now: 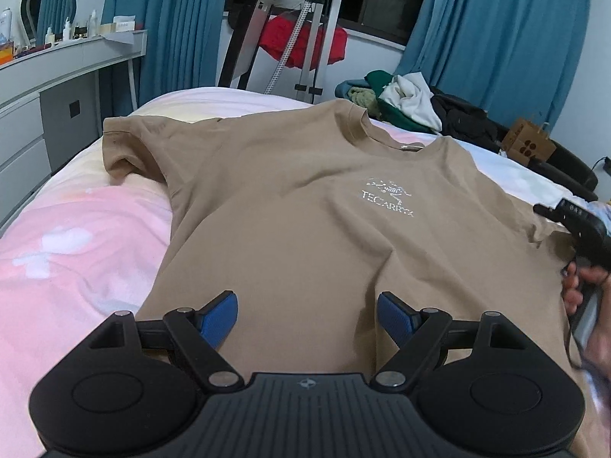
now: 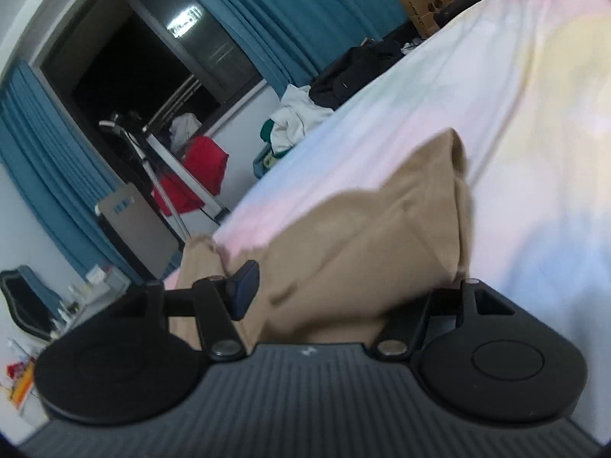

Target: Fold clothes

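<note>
Left gripper [image 1: 307, 318]: jaws wide apart, holding nothing, above the tan T-shirt [image 1: 305, 210], which lies flat ahead on the bed [image 1: 76, 236]; bare sheet lies to its left. Right gripper [image 2: 317, 290]: jaws parted; the sleeve lies between and hides one pad, so a grip cannot be told.

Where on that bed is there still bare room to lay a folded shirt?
The pink bedsheet left of the tan T-shirt, below its sleeve, lies bare. In the right wrist view, the pastel sheet beyond the shirt's other edge is bare too. It is crowded at the far corner, where a clothes pile sits beside the collar.
</note>
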`<state>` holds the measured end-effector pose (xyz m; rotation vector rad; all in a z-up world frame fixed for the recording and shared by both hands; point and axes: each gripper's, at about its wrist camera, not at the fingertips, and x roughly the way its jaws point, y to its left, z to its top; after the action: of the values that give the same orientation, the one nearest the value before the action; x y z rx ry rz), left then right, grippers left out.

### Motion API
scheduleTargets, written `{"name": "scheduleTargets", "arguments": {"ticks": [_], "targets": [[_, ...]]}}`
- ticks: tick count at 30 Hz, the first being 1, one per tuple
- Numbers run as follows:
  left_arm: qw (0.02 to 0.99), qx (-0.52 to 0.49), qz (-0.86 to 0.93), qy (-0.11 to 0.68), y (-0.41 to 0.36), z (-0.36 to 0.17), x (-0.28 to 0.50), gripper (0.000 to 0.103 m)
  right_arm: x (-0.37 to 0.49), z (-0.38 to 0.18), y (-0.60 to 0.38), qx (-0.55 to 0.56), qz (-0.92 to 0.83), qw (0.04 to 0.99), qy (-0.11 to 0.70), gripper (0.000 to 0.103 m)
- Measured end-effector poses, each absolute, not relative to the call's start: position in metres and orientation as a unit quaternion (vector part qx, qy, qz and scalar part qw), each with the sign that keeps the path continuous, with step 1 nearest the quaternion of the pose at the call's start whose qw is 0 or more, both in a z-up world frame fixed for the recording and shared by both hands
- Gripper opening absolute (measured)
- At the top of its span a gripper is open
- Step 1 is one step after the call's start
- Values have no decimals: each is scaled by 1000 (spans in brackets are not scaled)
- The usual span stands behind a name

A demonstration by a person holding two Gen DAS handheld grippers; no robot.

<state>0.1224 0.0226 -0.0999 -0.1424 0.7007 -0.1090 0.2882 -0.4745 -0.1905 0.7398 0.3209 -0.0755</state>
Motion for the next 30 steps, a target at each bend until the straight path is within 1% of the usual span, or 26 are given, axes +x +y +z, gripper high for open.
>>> {"name": "scheduleTargets", "arguments": {"ticks": [1,2,4,8,15,18,21,24,30], "targets": [[935,-70,-54,343,23,-101,124,82,295,-189,-477,356,-45,920,157,53],[935,-72,-54,343,23,-101,125,82,302,-187,-477,345,-54,923,163,33],[935,-77,-54,342,25,-98,123,82,312,-176,-468,297,-77,933,191,9],[940,-84,-39,329,37,-85,113,82,310,-142,-443,198,-117,952,200,8],[948,-105,-28,300,65,-58,93,82,301,-66,-364,55,-160,973,159,8],[949,-120,-21,290,80,-49,85,82,300,-51,-314,-21,-164,975,148,8],[947,-143,-13,287,96,-45,84,82,307,-56,-264,-78,-147,974,157,8],[945,-162,-3,284,111,-45,85,82,320,-74,-212,-117,-130,969,177,8],[938,-175,14,298,125,-60,96,82,345,-125,-144,-144,-92,957,235,9]]}}
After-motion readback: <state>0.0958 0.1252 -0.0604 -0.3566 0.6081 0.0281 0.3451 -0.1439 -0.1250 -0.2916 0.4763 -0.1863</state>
